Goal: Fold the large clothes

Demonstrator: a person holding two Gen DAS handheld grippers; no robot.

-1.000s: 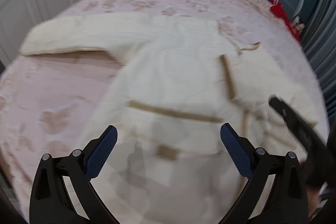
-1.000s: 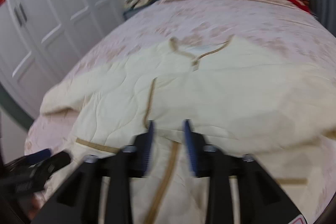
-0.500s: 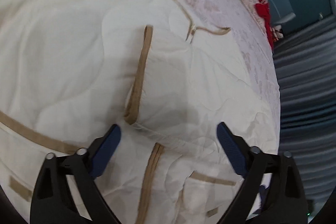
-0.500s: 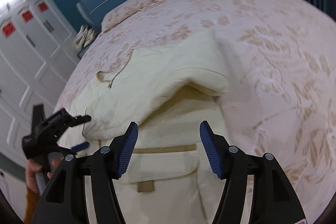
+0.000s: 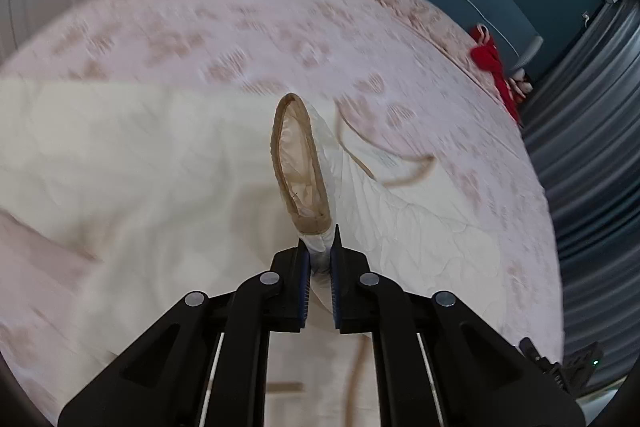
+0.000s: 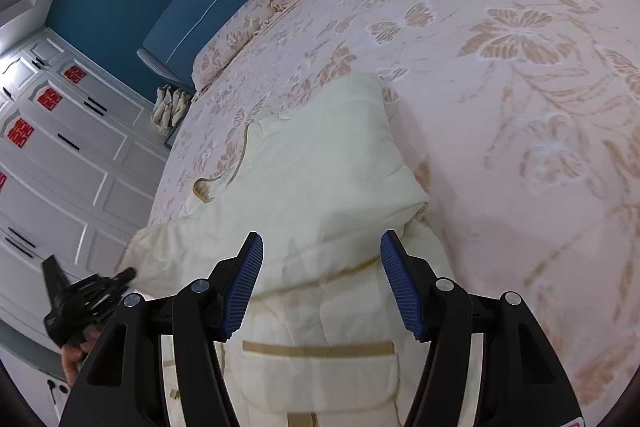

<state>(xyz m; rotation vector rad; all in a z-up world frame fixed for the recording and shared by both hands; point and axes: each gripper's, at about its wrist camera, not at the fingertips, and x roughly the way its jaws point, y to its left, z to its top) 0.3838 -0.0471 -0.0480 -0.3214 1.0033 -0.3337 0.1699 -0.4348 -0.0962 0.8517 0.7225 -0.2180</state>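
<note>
The left gripper (image 5: 320,251) pinches the cream jacket's (image 6: 320,179) sleeve cuff (image 5: 300,163), probably lifted at 12 o'clock; the right gripper's (image 6: 322,283) fingers gape, empty, above the bed (image 6: 520,107).

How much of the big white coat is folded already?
One sleeve already lies folded across the cream coat. The left tongs are shut on the other sleeve's cuff, having just closed, so that fold is under way. The right tongs hang open above the coat. Folding the body still looks undone.
</note>
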